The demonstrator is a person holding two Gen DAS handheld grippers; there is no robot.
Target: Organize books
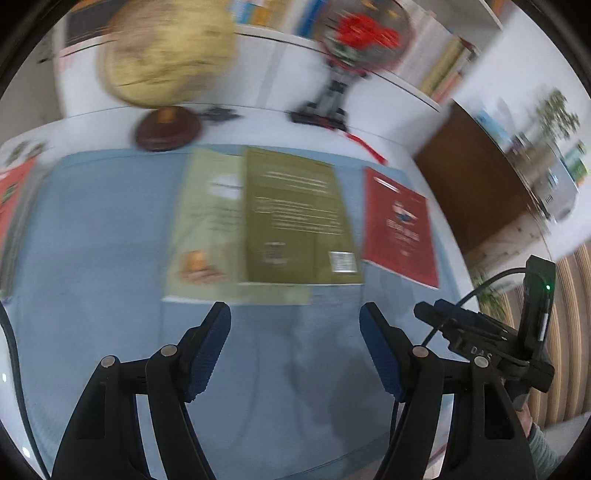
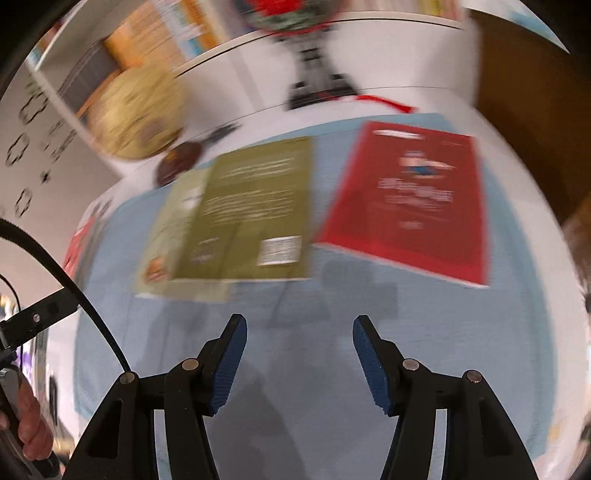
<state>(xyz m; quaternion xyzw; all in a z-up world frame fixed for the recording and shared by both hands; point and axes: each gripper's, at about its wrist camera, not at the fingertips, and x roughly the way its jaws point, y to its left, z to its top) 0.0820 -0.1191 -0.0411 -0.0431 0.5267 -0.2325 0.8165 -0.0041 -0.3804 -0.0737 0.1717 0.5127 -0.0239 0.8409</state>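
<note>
Here the blue mat (image 1: 92,229) takes up most of the white table (image 1: 258,125), and the books lie flat on it toward its far side. The olive-green book (image 1: 295,218) sits in the middle, back cover up, overlapping the right part of a paler green book (image 1: 207,221); the red book (image 1: 400,225) lies just to their right, apart from them. At the far left edge another red-covered book (image 1: 13,192) shows, too blurred to describe.

They look like thin paperbacks — light, somewhat bendy, with smooth covers that would likely slip between pads. Lying flat, none offers a face to pinch, so the near edge or a corner overhanging the book below seems the sensible place to take hold; the olive one, lifted by one edge, would probably sag.

Behind the mat stand a yellowish globe (image 1: 166,51) on a dark round base and a second ornament (image 1: 358,33) with red inside, on a black stand.

The left gripper (image 1: 295,350) hovers above bare mat near the books, its jaws wide apart with nothing between them. The right gripper (image 2: 299,354) is likewise parted and empty, a little narrower.

Writing is mostly lost to blur: white lines of text and a square code patch (image 1: 343,261) on the olive cover cannot be read. Only the letters "DAS" on the black housing of the other gripper's body (image 1: 480,354) are legible.
</note>
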